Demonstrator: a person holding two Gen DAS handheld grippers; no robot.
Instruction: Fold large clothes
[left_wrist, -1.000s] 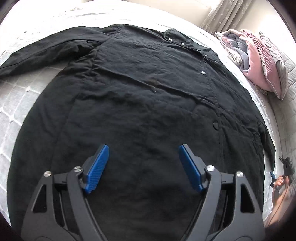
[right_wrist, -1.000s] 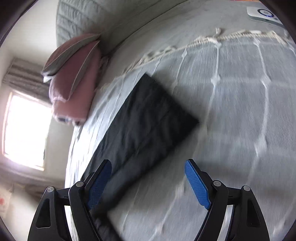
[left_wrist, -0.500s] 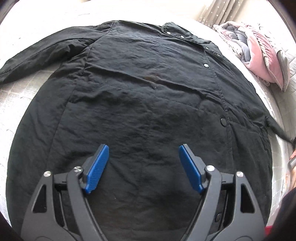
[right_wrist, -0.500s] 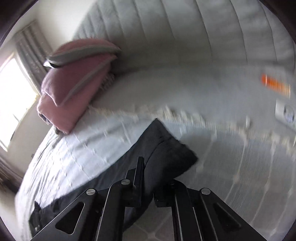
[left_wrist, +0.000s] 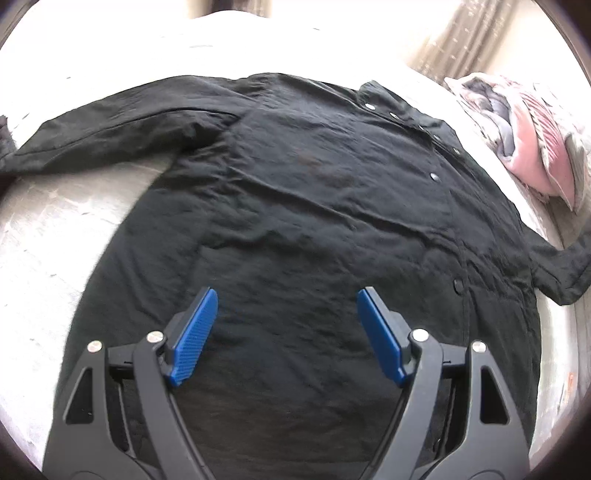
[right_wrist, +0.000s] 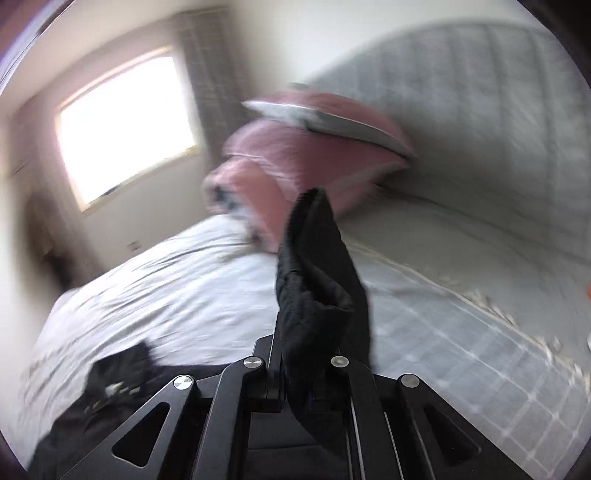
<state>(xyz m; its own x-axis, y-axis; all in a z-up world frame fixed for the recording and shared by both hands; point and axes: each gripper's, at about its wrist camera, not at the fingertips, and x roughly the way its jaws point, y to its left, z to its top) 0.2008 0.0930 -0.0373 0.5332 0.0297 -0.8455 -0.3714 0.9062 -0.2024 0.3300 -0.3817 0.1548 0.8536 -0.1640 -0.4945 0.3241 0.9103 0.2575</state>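
Observation:
A large black coat (left_wrist: 314, 206) with snap buttons lies spread flat on the bed, one sleeve (left_wrist: 110, 129) stretched out to the left. My left gripper (left_wrist: 287, 332) hovers above its lower body, blue pads wide open and nothing between them. In the right wrist view my right gripper (right_wrist: 295, 373) is shut on the black cuff of the other sleeve (right_wrist: 317, 266), which stands up out of the jaws, lifted off the bed. More of the coat (right_wrist: 110, 380) lies at lower left there.
Pink and grey pillows (left_wrist: 532, 140) are stacked at the bed's right side, also the pillows (right_wrist: 310, 147) against the grey padded headboard (right_wrist: 480, 110). A pale quilted bedspread (right_wrist: 461, 332) covers the bed. A bright window (right_wrist: 125, 122) and curtain sit on the far wall.
My right gripper closed on the sleeve cuff, then swung up and rolled, carrying the cuff off the bedspread. The left gripper drifted slightly back, still open over the coat.

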